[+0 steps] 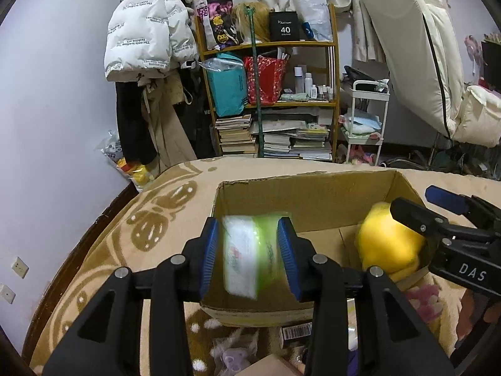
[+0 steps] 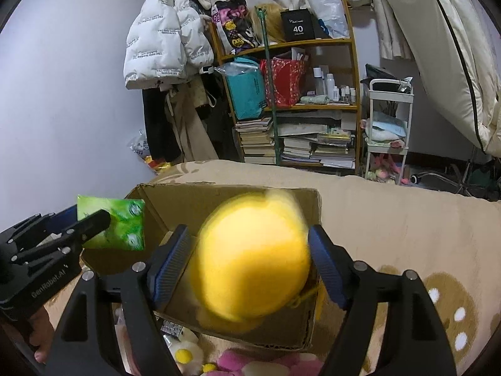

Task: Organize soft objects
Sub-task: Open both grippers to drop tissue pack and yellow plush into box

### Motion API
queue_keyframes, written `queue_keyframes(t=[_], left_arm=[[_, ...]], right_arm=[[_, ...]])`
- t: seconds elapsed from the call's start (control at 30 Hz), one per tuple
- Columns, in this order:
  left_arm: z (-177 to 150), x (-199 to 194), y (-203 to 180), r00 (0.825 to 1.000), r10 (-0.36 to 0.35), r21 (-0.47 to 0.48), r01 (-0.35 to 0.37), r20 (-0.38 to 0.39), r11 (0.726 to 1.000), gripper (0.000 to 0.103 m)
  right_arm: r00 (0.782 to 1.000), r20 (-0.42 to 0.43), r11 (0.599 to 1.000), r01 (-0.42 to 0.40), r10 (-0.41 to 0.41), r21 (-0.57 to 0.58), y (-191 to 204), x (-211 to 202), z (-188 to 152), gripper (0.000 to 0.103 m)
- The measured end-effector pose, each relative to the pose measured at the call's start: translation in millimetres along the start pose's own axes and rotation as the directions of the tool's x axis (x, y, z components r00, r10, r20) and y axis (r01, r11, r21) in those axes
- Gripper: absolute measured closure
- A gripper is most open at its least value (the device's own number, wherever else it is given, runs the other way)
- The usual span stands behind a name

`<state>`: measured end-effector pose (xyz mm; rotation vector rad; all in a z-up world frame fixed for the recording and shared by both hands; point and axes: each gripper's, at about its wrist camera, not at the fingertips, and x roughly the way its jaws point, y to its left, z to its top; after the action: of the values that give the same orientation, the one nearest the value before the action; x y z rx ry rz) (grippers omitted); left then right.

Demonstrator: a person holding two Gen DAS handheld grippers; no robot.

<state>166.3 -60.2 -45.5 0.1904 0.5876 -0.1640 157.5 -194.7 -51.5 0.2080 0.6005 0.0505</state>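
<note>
**Left wrist view**
- Left gripper [image 1: 250,255]: blue pads clamped on either side of a green-and-white soft pack [image 1: 249,255], held above the open cardboard box [image 1: 300,194]. The pack is motion-blurred; its print cannot be read.
- Cardboard box: flaps up, standing on a beige blanket with brown figures [image 1: 150,219] that covers the bed.
- Right gripper [image 1: 438,235]: enters from the right at the box's right side, set around a yellow plush [image 1: 388,244] that sits at the box's right corner, partly over the rim.
- Near foreground, below the box: a barcode label and pale small items, too dim to identify.
- Background: wooden shelf unit [image 1: 269,94] with bags, bottles and stacked books; white puffer jacket [image 1: 144,40] hanging to its left; white trolley [image 1: 366,116] to its right.

**Right wrist view**
- Right gripper [image 2: 250,269]: jaws wide apart, the yellow plush [image 2: 250,257] filling the gap between the blue pads. The plush is blurred; the left pad touches it, and contact at the right pad cannot be told for certain.
- Cardboard box [image 2: 175,200]: directly behind and beneath the plush.
- Left gripper [image 2: 90,222]: at the left, holding the green pack [image 2: 122,222] over the box's left corner.
- Foreground: a pink plush [image 2: 238,360] and a white-and-yellow plush [image 2: 184,351] lying on the blanket [image 2: 407,219] in front of the box.
</note>
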Motion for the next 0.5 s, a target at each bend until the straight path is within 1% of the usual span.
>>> queue_keyframes(t=[0.03,0.07,0.13,0.23,0.27,0.37,0.43,0.5], left_arm=[[0,-2,0,1.000,0.007,0.001,-0.007,0.002,1.000,0.056],[1,-4,0,1.000,0.019,0.003,-0.019,0.008,1.000,0.047],[3,-10,1,0.999,0.029,0.004,-0.029,0.032,1.000,0.046],[5,-16,6,0.999,0.037,-0.009,-0.036,0.022,0.999,0.042],[5,-17,8,0.999,0.037,-0.018,-0.037,0.016,0.999,0.038],[6,-25,17,0.999,0.042,-0.050,-0.041,0.016,0.998,0.033],[7,-31,20,0.999,0.046,-0.055,-0.045,0.016,0.997,0.029],[6,-37,24,0.998,0.054,-0.057,-0.053,0.025,0.997,0.022]], right_arm=[[1.000,0.002,1.000,0.001,-0.001,0.000,1,-1,0,0.017],[1.000,0.008,1.000,0.002,-0.002,0.000,1,-2,0,0.014],[1.000,0.017,1.000,0.002,-0.002,0.002,2,-6,0,0.012],[1.000,0.021,1.000,0.003,-0.003,0.003,3,-11,1,0.012],[1.000,0.022,1.000,0.004,-0.004,0.005,3,-12,2,0.012],[1.000,0.025,1.000,0.006,-0.007,0.012,3,-17,2,0.012],[0.999,0.032,1.000,0.010,-0.011,0.009,5,-22,4,0.012],[0.999,0.040,1.000,0.010,-0.010,0.004,8,-28,4,0.010]])
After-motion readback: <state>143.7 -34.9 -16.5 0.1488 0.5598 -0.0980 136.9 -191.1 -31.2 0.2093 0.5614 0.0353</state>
